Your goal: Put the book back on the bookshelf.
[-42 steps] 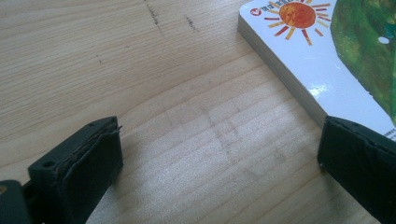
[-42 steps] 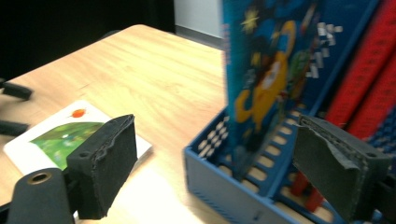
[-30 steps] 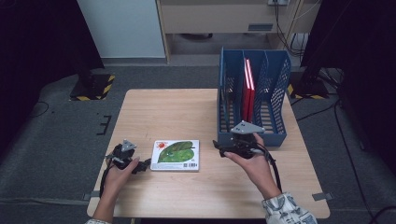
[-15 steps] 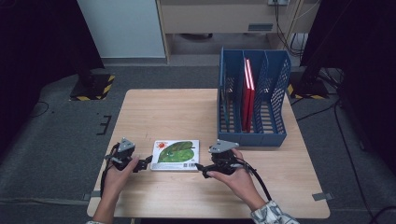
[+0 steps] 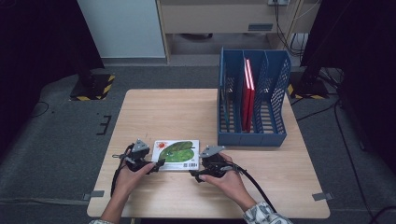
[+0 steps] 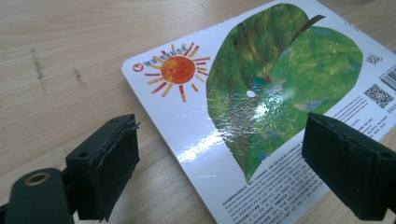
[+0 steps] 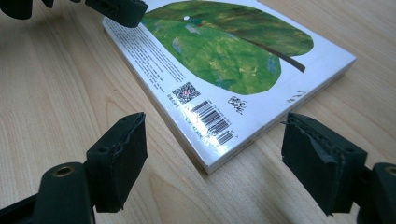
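In the left gripper view the picture book [image 6: 261,93] runs off the right and bottom edges, so its barcode corner is cut away, and the fine print along its lower side is too small to read. In the right gripper view the book's far end passes out at the top edge, where a black pad of the left hand-held gripper [image 7: 119,9] covers one corner. In the high view the person's forearms are cut off at the bottom edge, and the blue file rack [image 5: 233,93] hides the lower part of the red books [image 5: 248,88] behind its mesh dividers.
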{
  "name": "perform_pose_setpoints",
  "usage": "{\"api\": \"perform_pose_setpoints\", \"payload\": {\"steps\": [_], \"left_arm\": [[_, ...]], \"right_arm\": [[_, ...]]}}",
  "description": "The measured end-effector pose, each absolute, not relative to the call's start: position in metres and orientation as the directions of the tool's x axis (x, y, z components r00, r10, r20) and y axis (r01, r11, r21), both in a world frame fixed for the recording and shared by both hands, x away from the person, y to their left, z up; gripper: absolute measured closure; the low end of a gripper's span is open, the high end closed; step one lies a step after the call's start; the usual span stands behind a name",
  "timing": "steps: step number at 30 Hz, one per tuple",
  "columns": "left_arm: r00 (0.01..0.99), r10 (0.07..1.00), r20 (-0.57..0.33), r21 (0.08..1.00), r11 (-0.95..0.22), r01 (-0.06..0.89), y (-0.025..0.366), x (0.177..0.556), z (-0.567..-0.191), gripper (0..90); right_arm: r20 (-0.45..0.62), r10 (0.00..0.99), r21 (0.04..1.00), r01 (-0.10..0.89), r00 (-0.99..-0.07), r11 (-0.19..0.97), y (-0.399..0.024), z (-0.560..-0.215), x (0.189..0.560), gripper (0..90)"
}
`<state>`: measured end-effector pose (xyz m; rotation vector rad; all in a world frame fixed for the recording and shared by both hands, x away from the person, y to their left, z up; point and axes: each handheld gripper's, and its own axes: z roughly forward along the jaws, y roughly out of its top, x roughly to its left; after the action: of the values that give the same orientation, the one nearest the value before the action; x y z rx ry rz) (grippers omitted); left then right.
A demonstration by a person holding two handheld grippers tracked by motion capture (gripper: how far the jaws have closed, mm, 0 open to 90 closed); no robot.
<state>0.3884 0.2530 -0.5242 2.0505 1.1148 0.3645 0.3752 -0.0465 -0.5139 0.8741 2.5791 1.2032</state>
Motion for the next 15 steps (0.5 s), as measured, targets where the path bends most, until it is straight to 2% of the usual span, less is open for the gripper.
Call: {"api": "perform_pose_setpoints", "payload": {"steps": [7,15], "left_arm": [[0.591,0.795,-0.137,0.715,-0.334,0.615,0.25,0.391,-0.529,13.9],[0.589,0.795,-0.147,0.718,-0.323,0.616,0.25,0.389,-0.53,14.7]], "right_arm": [[0.133,0.582,0.737,0.473,-0.802,0.483,-0.045,-0.523,0.381,21.1],[0.113,0.583,0.721,0.47,-0.804,0.509,-0.037,-0.533,0.381,21.1]]}}
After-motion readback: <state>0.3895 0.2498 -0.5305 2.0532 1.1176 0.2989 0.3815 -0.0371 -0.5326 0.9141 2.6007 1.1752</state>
